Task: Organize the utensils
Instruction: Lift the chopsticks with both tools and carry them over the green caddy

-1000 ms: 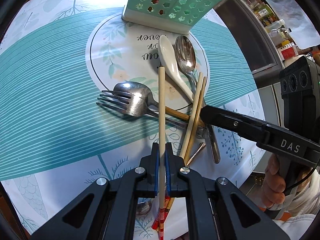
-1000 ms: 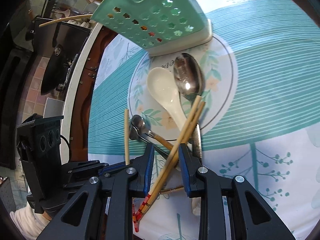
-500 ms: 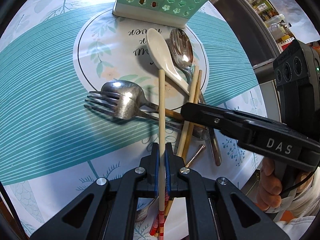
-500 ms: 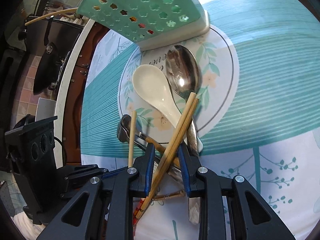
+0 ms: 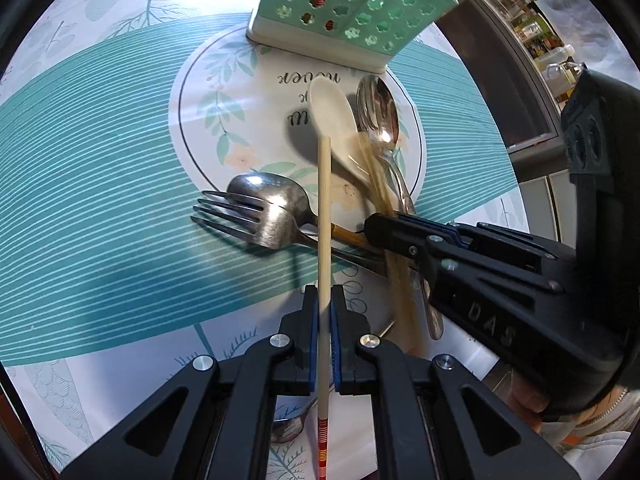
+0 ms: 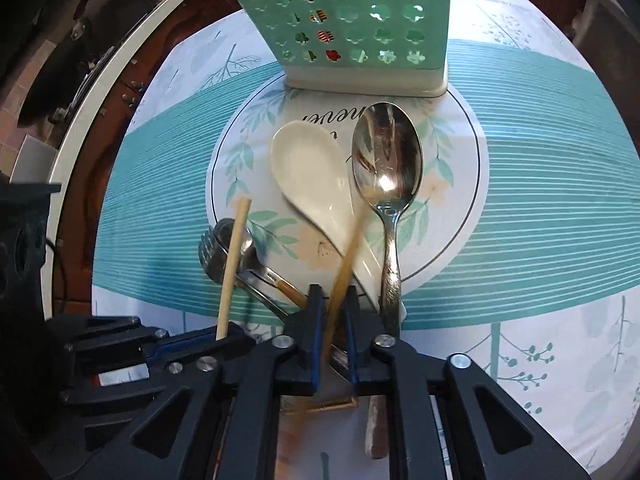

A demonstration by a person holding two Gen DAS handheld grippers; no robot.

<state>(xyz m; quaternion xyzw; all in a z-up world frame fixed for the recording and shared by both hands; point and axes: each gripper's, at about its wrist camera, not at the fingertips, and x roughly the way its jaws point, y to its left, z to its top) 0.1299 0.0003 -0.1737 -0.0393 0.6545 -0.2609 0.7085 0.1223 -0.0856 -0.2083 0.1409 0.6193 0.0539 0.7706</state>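
Gripping one chopstick [image 5: 324, 216] already, the left tongs [image 5: 324, 300] stay clamped on it at bottom centre of the left view. The right tongs [image 6: 332, 312] have just been closing on a blurred pair of chopsticks [image 6: 348, 256] lying over the white spoon [image 6: 308, 172] and the metal spoon [image 6: 386, 160] on the table [image 6: 540, 152]; they look pinched. The fork [image 5: 240, 212] lies left of centre. Picking up is the step in hand. Next, I'd judge, comes lifting clear and carrying to the green holder [image 6: 360, 20] at the top.

Spoons [image 6: 387, 168], fork [image 5: 256, 220], chopsticks [image 5: 325, 216] heaped before mint holder [image 6: 360, 28].
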